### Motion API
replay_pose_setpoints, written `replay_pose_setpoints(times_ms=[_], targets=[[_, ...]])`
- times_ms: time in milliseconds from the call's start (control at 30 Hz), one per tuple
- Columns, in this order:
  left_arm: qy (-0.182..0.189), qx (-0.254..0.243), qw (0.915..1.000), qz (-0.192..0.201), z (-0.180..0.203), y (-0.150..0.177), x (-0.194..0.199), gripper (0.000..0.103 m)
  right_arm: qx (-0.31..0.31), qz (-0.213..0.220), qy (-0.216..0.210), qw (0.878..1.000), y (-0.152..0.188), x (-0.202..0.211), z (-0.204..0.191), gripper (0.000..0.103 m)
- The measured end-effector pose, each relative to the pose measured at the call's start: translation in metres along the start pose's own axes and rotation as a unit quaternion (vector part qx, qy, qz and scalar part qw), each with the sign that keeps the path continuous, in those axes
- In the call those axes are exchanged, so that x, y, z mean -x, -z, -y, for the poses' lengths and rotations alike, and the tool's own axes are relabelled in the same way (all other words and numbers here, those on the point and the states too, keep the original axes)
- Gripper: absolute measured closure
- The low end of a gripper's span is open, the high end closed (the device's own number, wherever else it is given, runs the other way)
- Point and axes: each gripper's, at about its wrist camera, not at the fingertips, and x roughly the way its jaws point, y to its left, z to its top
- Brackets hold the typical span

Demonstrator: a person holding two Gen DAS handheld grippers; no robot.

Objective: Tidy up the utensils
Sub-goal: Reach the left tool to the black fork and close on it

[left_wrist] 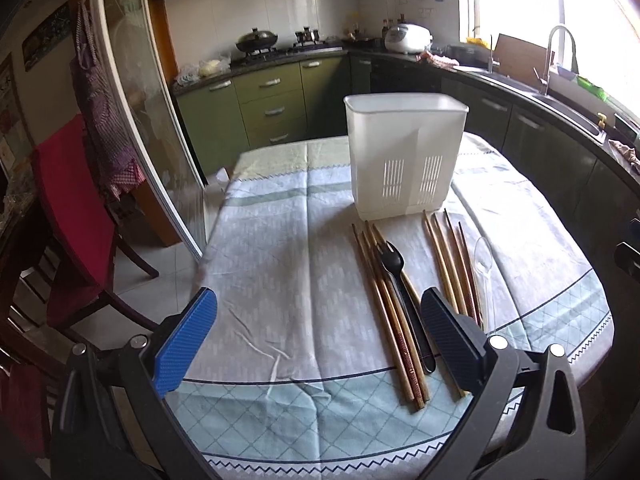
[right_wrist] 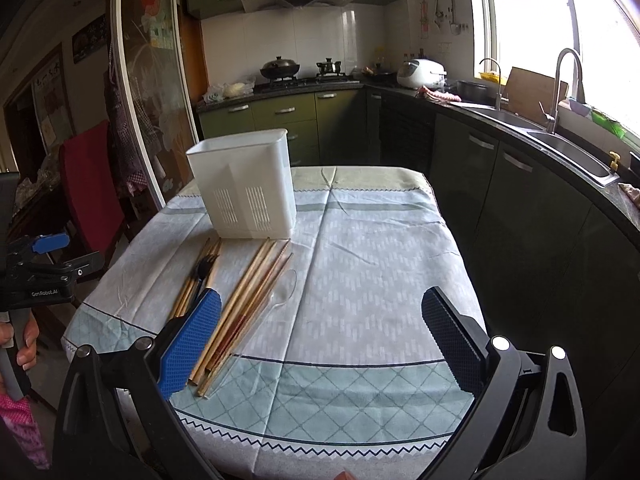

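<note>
A white plastic utensil holder (left_wrist: 404,156) stands upright on the table; it also shows in the right wrist view (right_wrist: 244,184). In front of it lie two bundles of wooden chopsticks (left_wrist: 392,312) (left_wrist: 452,264), a black fork (left_wrist: 394,268) on the left bundle, and a clear plastic spoon (left_wrist: 484,268). The right wrist view shows the chopsticks (right_wrist: 248,300), fork (right_wrist: 202,270) and spoon (right_wrist: 286,288). My left gripper (left_wrist: 320,336) is open and empty, above the near table edge, left of the utensils. My right gripper (right_wrist: 322,336) is open and empty, right of them.
A patterned cloth covers the table (left_wrist: 280,272). A red-backed chair (left_wrist: 68,216) stands at the left. Green cabinets, a stove (left_wrist: 276,50) and a sink counter (left_wrist: 560,100) run behind and to the right. The left gripper's body shows in the right wrist view (right_wrist: 44,276).
</note>
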Motion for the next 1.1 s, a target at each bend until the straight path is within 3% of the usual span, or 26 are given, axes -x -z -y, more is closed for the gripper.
replay_pose_setpoints(times_ms=[167, 367, 533, 700, 800, 1100], targets=[[0.074, 0.009, 0.993, -0.091, 0.019, -0.02, -0.055, 0.006, -0.007, -0.025, 0.004, 1.0, -0.008, -0.03, 0.012, 0.004], [0.091, 0.012, 0.9842, -0.151, 0.042, -0.036, -0.092, 0.007, -0.022, -0.053, 0.005, 0.998, -0.014, -0.053, 0.026, 0.004], [0.083, 0.032, 0.9769, -0.195, 0.05, -0.041, -0.117, 0.04, -0.027, -0.064, -0.001, 0.998, -0.013, -0.065, 0.035, 0.004], [0.088, 0.055, 0.9652, -0.24, 0.057, -0.034, -0.136, 0.043, -0.028, -0.069, -0.015, 0.997, -0.009, -0.073, 0.037, 0.004], [0.081, 0.071, 0.9622, -0.25, 0.058, -0.032, -0.145, 0.069, -0.03, -0.07, -0.022, 0.997, -0.007, -0.077, 0.039, 0.004], [0.053, 0.072, 0.9616, -0.26, 0.062, -0.035, -0.159, 0.079, -0.047, -0.074, -0.035, 0.996, -0.001, -0.085, 0.053, 0.004]])
